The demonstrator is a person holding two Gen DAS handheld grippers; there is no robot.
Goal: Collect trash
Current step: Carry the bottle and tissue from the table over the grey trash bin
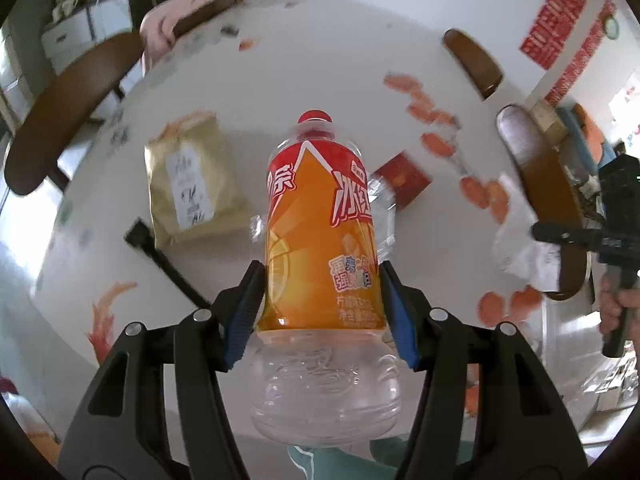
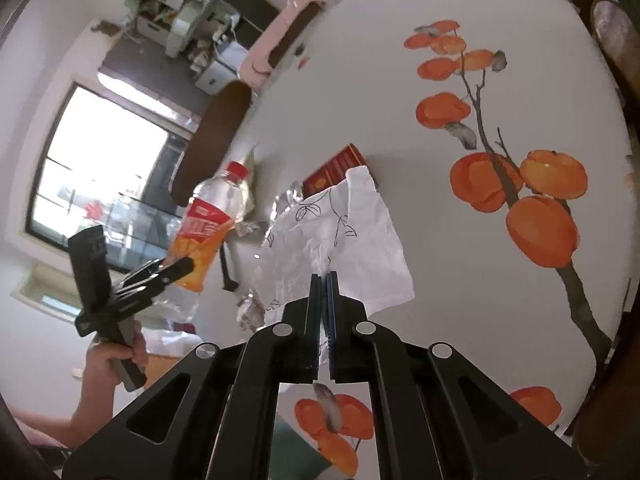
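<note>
The left tool [image 1: 320, 280] gripped the empty iced-tea bottle [image 1: 320, 216] by its label, clear of the desk [image 1: 320, 60]. The right tool [image 2: 325, 280] was clamped on a crumpled tissue [image 2: 360, 232], evidently lifting it for disposal.

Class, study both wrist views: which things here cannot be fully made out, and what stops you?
- Red box, right wrist view: its near end is covered by the white tissue.
- Gold pouch, left wrist view: motion blur makes its label unreadable.
- Bottle label, left wrist view: the left gripper fingers cover its edges.
</note>
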